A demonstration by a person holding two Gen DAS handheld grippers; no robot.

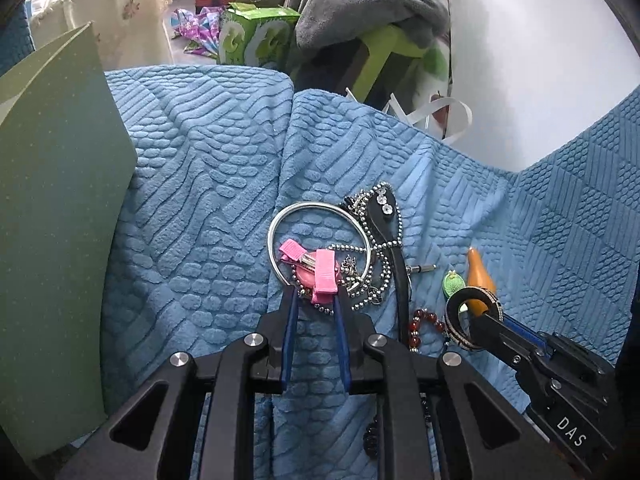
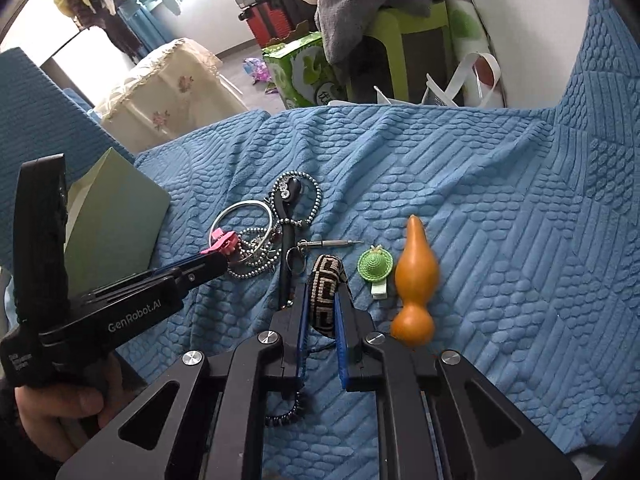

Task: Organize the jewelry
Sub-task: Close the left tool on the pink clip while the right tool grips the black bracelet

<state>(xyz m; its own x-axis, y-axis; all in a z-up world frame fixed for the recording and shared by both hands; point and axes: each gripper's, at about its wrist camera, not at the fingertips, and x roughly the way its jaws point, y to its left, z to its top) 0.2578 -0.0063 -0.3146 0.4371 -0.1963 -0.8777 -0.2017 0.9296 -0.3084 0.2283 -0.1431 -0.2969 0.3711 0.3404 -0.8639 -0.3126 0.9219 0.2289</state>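
Right up front, the right gripper (image 2: 323,304) is clamped on a patterned woven bangle (image 2: 326,300), jaws nearly together, lifting it on edge off the blue textured cover (image 2: 500,220). Beside it, the left gripper (image 1: 316,296) pinches a pink hair clip (image 1: 322,276), jaws narrow, over the silver hoop (image 1: 276,224) and bead chains (image 1: 376,248). Orange gourd (image 2: 414,272) and green hat clip (image 2: 374,266) lie just right.

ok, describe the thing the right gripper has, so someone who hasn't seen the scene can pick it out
On the blue textured blanket, look right of the tangle of bead chains and the silver bangle. The right gripper is shut on a woven bracelet, with a green hat-shaped clip and an orange gourd on its other side. Its black-and-cream geometric pattern is unique there.
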